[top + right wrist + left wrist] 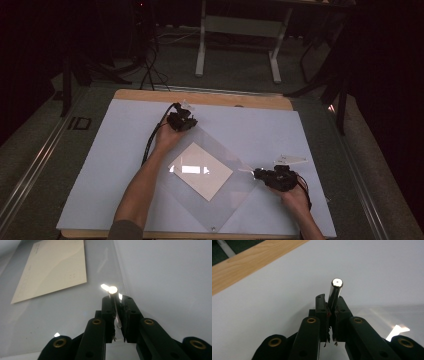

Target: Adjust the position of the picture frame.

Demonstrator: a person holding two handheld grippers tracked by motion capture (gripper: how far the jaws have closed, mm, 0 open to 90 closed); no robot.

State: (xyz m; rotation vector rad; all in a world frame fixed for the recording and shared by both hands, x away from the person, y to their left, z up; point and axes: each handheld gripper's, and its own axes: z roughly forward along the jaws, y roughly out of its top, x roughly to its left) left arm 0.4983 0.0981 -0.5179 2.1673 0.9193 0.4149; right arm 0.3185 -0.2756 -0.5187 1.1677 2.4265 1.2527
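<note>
A person is sitting at a bench (pixel 85 165) with a white top and a wooden edge at the far side. A clear plastic sheet (pixel 220 200) is lying on the white top, turned like a diamond, with one corner pointing near and one pointing far. A cream card (pixel 200 171) is lying under or inside the clear sheet, near its middle.

The left tool (pixel 186 116) is sitting at the far corner of the clear sheet, held in the person's left hand (pixel 167 137). In the left gripper view its jaws are pressed together on a shiny metal pin (pixel 335 292). The pin is standing up between the jaws, and its round bright top is sticking out past their tips. The white bench top is lying behind it, and the clear sheet is showing at the right side of that view.

The right tool (pixel 252 172) is sitting at the right corner of the clear sheet, held in the person's right hand (pixel 295 196). In the right gripper view its jaws are close together around a second shiny pin (pixel 113 291) at the sheet's edge. I cannot tell if the pads are truly squeezing this pin. The cream card (pixel 53 267) is lying at the far left of that view, well apart from the jaws.

A small round dot is showing at the near corner of the sheet, too small to make out
</note>
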